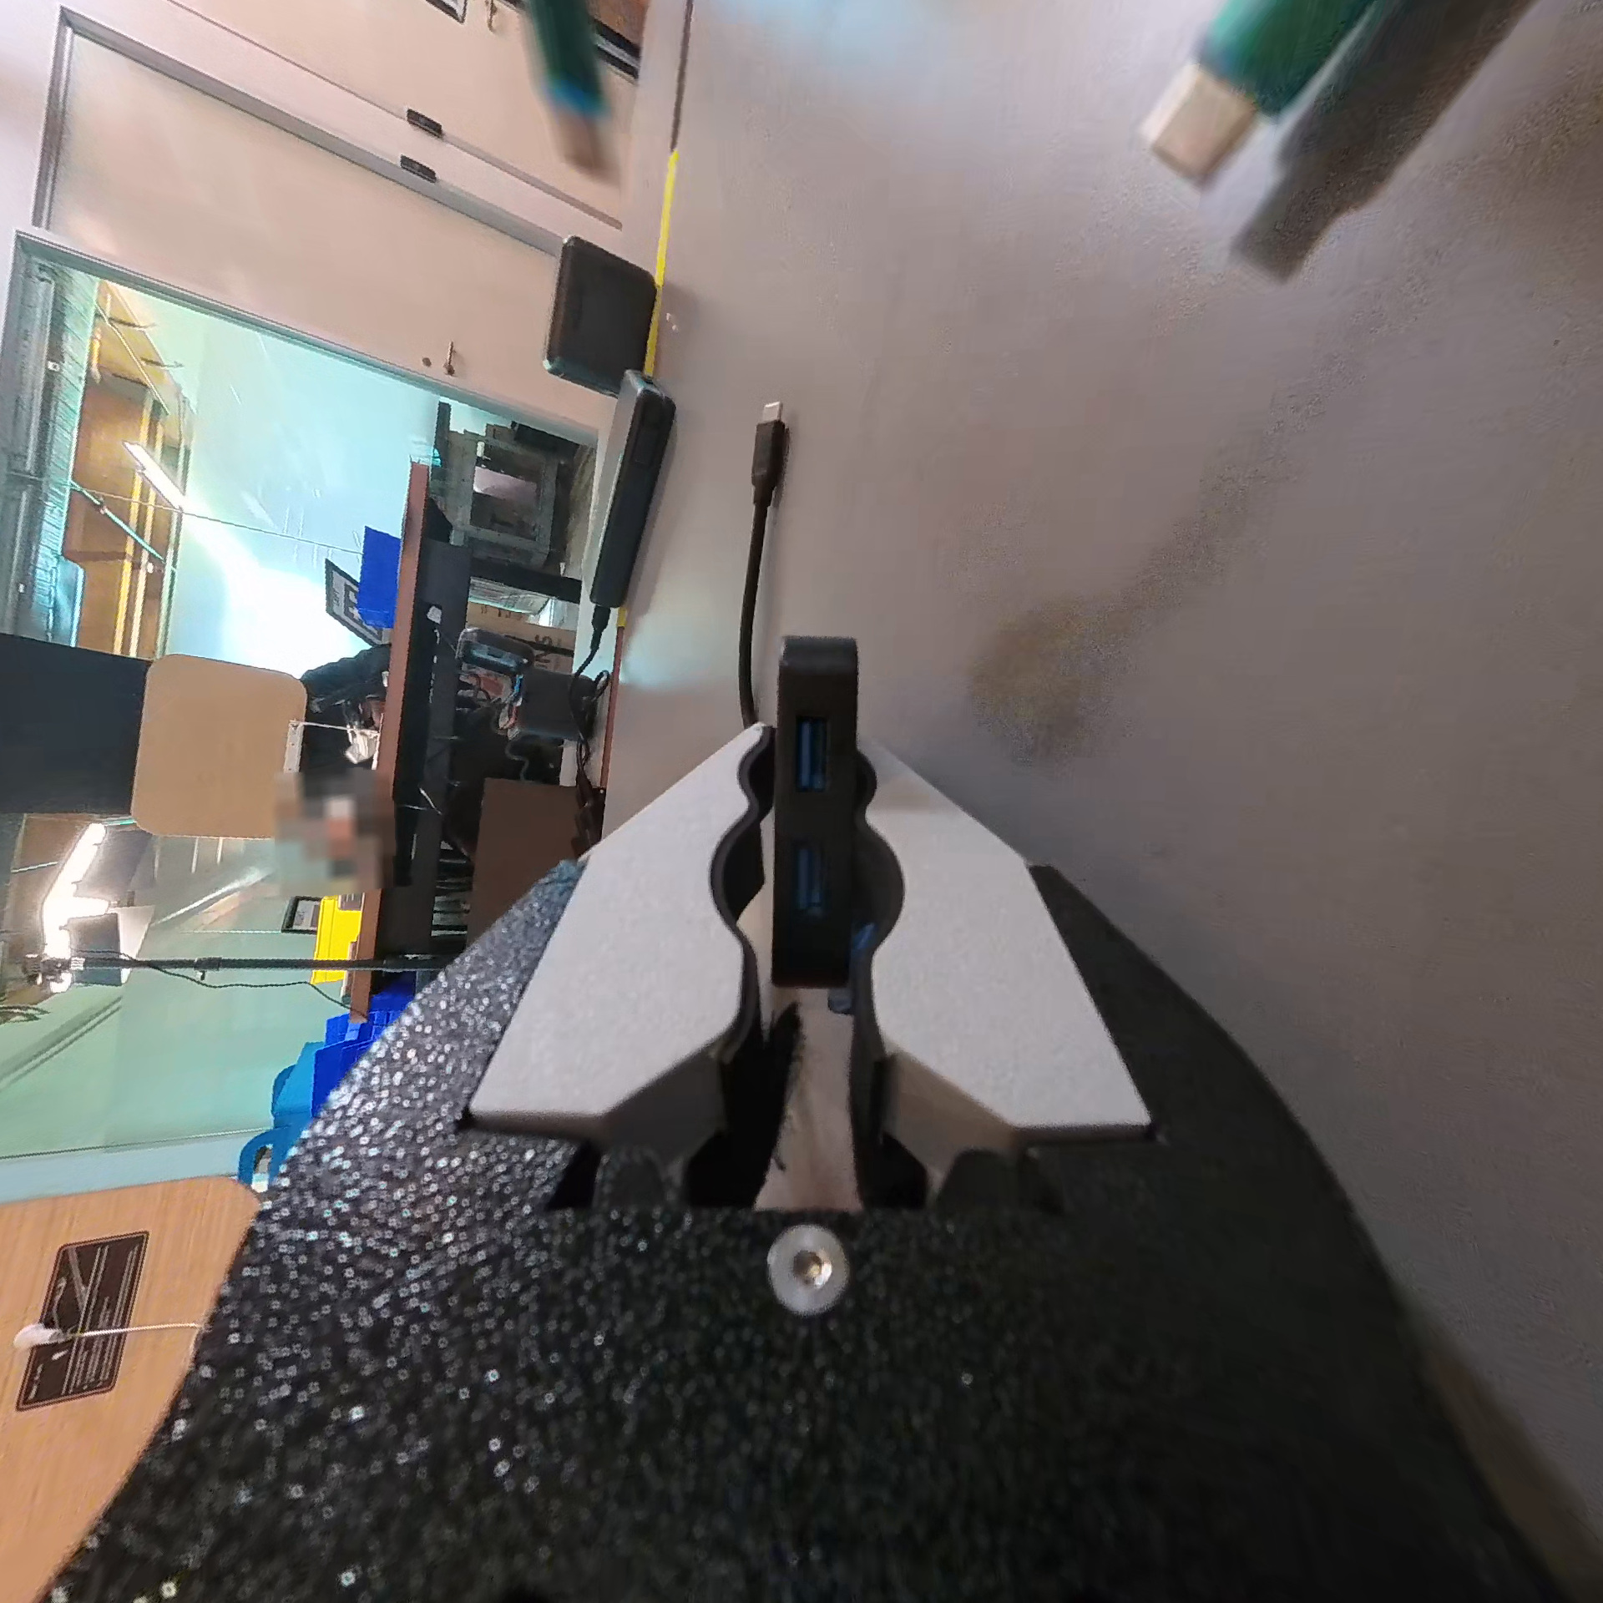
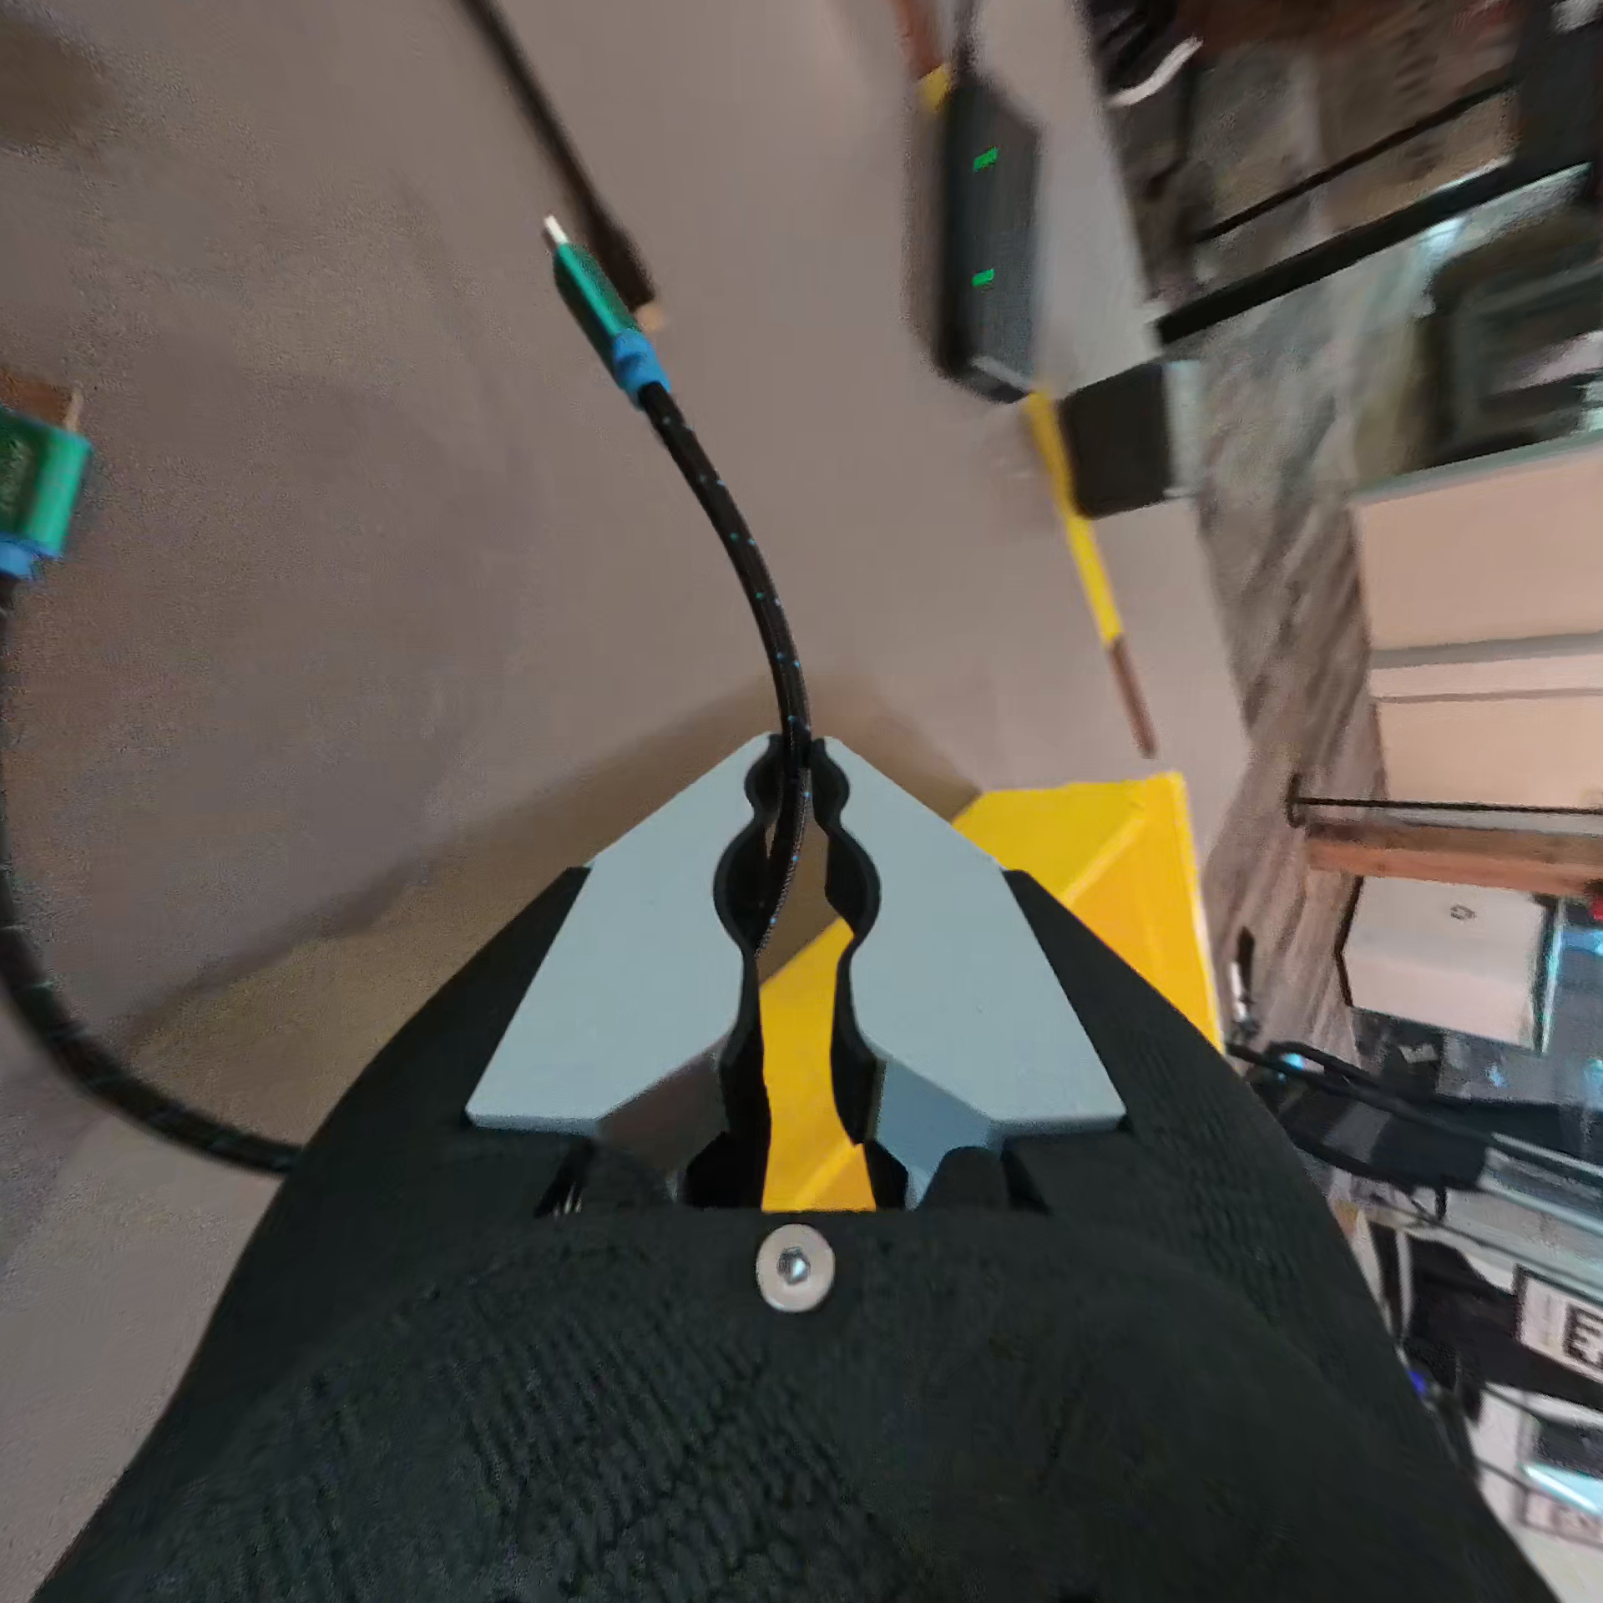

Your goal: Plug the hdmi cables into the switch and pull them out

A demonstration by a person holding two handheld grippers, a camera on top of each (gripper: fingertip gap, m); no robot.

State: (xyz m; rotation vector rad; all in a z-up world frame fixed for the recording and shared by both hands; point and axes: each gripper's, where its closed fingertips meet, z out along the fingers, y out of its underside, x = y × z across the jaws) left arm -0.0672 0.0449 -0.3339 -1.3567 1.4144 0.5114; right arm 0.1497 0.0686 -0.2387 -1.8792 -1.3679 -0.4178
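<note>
My left gripper (image 1: 814, 755) is shut on a slim black switch (image 1: 815, 781) held on edge, its blue ports facing the camera. The switch's short black lead (image 1: 753, 555) runs forward over the grey table to a small plug. Two green plugs show blurred at the top of the left wrist view, one with a metal tip (image 1: 1214, 104) at the right and one (image 1: 568, 78) at the left. My right gripper (image 2: 796, 746) is shut on the black braided HDMI cable (image 2: 763, 590) behind its green plug (image 2: 598, 295), which points up and forward. The cable's other green plug (image 2: 39, 494) hangs at the left.
A yellow bin (image 2: 1093, 867) stands under and right of my right gripper. A dark box (image 1: 598, 312) and a grey power bank (image 1: 633, 494) lie at the table's far edge, which has a yellow strip (image 2: 1084, 555). Shelves and cluttered desks stand beyond. My right fingertips sit around 25 centimetres from my left ones.
</note>
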